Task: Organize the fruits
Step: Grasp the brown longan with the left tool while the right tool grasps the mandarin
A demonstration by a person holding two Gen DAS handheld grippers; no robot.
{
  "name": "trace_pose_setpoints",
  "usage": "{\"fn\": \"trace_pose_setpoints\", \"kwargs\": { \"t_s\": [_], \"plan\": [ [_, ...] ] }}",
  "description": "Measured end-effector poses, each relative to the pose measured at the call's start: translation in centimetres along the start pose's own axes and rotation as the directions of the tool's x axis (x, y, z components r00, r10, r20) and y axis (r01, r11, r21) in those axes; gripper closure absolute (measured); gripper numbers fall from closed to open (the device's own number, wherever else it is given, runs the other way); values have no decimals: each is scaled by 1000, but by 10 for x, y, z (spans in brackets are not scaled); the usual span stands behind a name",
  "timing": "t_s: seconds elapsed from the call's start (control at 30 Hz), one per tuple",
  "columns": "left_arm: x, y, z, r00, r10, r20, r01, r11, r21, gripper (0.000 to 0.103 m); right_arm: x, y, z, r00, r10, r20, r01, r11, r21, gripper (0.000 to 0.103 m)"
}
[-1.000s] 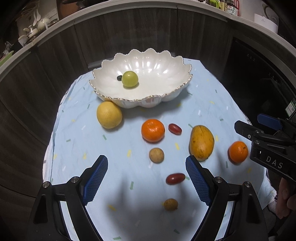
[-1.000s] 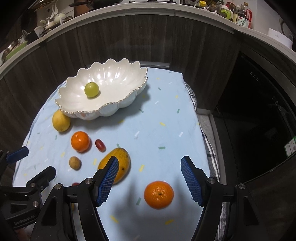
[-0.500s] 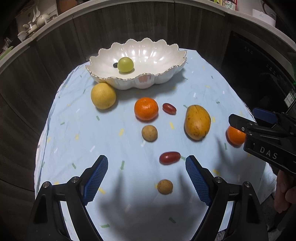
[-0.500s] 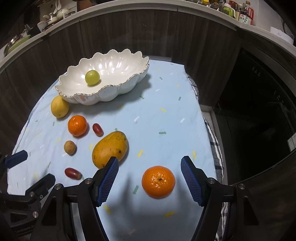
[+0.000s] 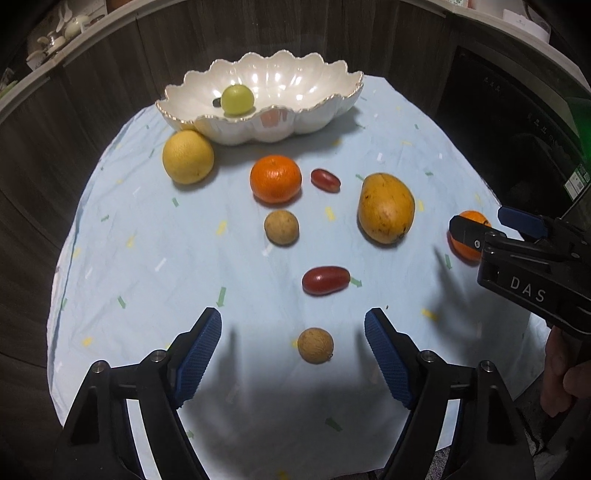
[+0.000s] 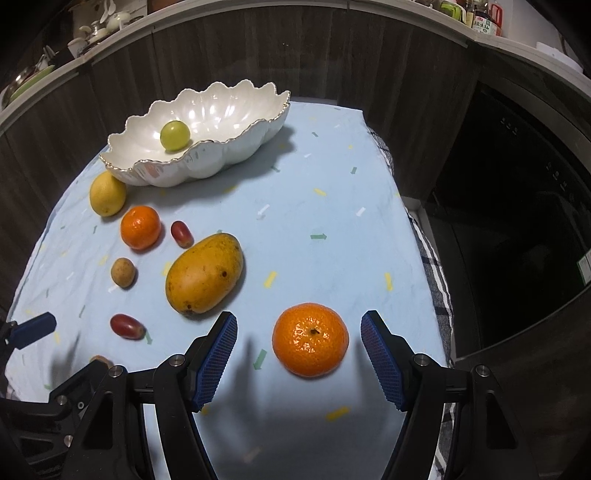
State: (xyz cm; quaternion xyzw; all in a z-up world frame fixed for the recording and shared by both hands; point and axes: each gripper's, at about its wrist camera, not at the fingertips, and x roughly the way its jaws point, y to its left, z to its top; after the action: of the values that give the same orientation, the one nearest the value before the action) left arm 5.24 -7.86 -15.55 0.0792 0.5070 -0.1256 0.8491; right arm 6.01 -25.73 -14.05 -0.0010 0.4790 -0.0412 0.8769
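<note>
the left claw (image 5: 293, 341) is closing around a small brown fruit (image 5: 315, 345) without touching it, the right claw (image 6: 299, 341) stands open astride an orange (image 6: 310, 339), both fruits lying on the desk's blue cloth (image 6: 314, 206) near the white bowl (image 6: 255, 142).

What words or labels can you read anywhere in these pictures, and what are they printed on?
"DAS": white letters on the black body of the right gripper, seen from the left wrist view.
Bottle labels on the counter shelf: too small and blurred to read.
Sticker on the dark appliance front: print too small to read.
Nothing readable on the bowl, the fruit or the tablecloth.
</note>
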Motion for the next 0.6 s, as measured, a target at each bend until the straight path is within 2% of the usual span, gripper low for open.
{"fn": "trace_pose_setpoints", "kwargs": {
  "t_s": [0.27, 0.43, 0.6],
  "plan": [
    [10, -2, -4, 999, -17, -27, 17, 1000, 9, 38, 8, -1, -6, 1000, -5, -13, 5, 1000, 13, 33],
    [21, -4, -6, 998, -36, -58, 37, 999, 14, 52, 14, -3, -7, 1000, -9, -23, 10, 1000, 20, 33],
    [23, -3, -6, 997, -38, -66, 39, 999, 10, 57, 20, -2, -9, 999, -10, -36, 11, 1000, 18, 33]
  ]
}}
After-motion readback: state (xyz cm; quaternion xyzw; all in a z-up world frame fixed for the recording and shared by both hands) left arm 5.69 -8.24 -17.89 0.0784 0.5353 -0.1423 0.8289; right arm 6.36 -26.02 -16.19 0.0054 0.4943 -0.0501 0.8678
